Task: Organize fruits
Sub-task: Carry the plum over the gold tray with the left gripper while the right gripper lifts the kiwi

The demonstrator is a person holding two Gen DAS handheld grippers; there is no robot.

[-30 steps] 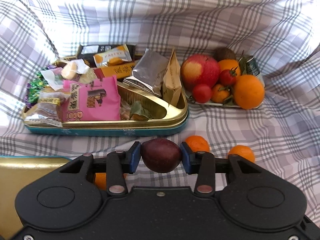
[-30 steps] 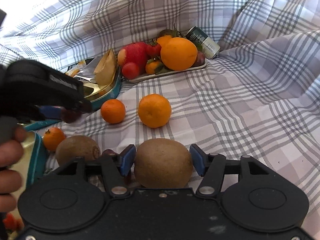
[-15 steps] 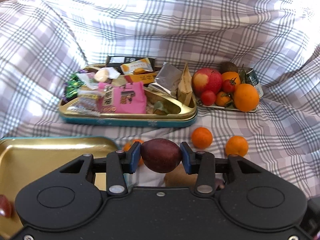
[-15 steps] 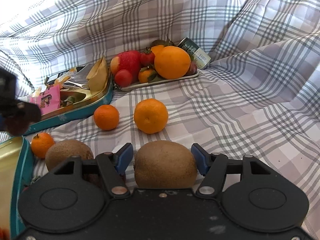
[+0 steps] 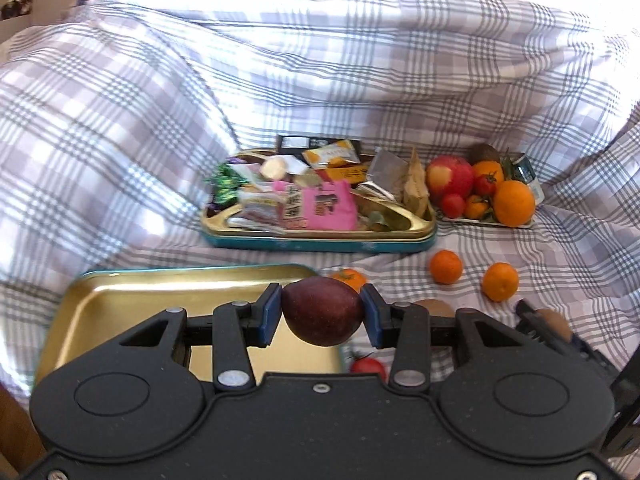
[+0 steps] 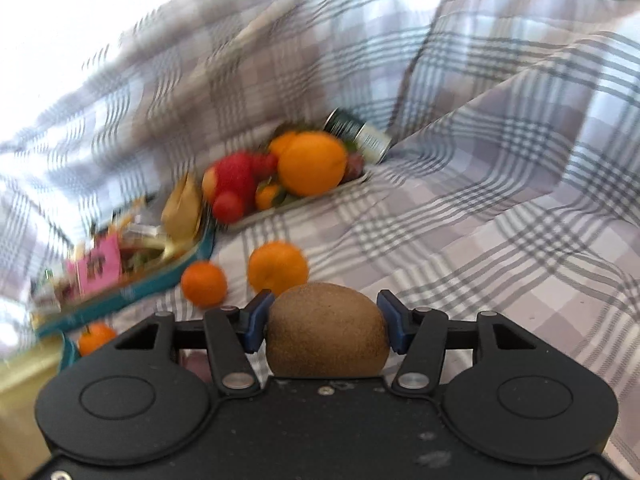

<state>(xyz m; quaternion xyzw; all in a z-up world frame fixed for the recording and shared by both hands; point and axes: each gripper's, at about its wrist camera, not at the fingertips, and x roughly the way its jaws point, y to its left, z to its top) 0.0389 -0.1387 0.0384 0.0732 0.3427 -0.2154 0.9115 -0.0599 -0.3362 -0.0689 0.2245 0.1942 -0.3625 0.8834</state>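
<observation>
L gripper (image 5: 322, 312) fingers clamped on dark plum (image 5: 322, 311) over empty gold lid tray (image 5: 120, 304), R gripper (image 6: 325, 327) fingers closing, kiwi (image 6: 326, 330) btwn them, snack tin (image 5: 320, 236) full of packets, fruit plate (image 5: 486, 222) w/ apple, oranges, tomatoes, loose tangerines (image 5: 446, 266) on plaid cloth (image 5: 120, 120).

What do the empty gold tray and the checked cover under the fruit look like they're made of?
Gold tray: likely thin metal, glossy gold inside and teal outside, with a rolled rim and soft reflections.
Checked cover: woven fabric, matte; it creases and drapes in soft folds.

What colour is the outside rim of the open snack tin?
Teal blue, with a gold inside; the snack tin shows best in the left wrist view.
</observation>
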